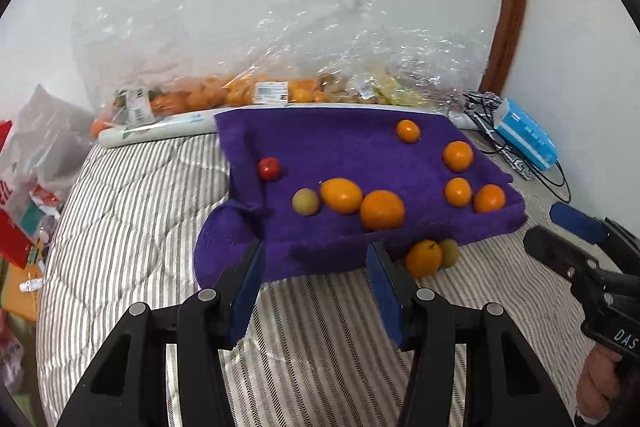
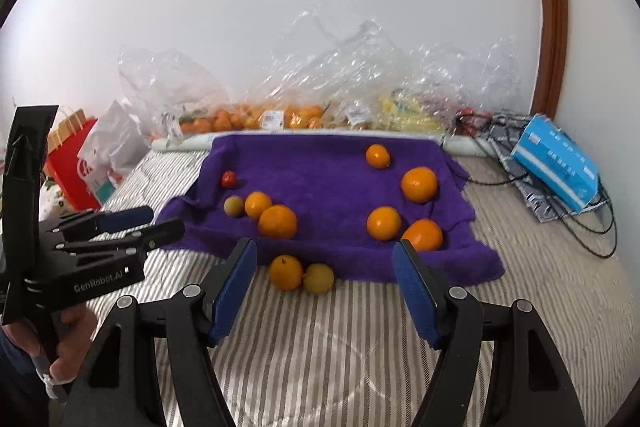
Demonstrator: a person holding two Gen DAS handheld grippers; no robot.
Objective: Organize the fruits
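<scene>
Both grippers, left (image 1: 316, 263) and right (image 2: 326, 263), wide open, empty. Round orange fruit (image 2: 285, 271) off purple towel's (image 2: 320, 167) near edge, on striped bed; next, likely grasp it.

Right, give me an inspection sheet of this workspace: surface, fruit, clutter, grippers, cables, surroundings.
Surface: striped quilt with a purple towel spread on it.
Job's things: six oranges, one red fruit and one greenish fruit on the towel; one orange and one yellow-green fruit off its front edge, on the quilt.
Clutter: clear bags of fruit along the wall, blue box, red bag.
Grippers: left gripper open, empty; right gripper open, empty.
Cables: black cables near the blue box.
Surroundings: white wall, wooden door frame.
</scene>
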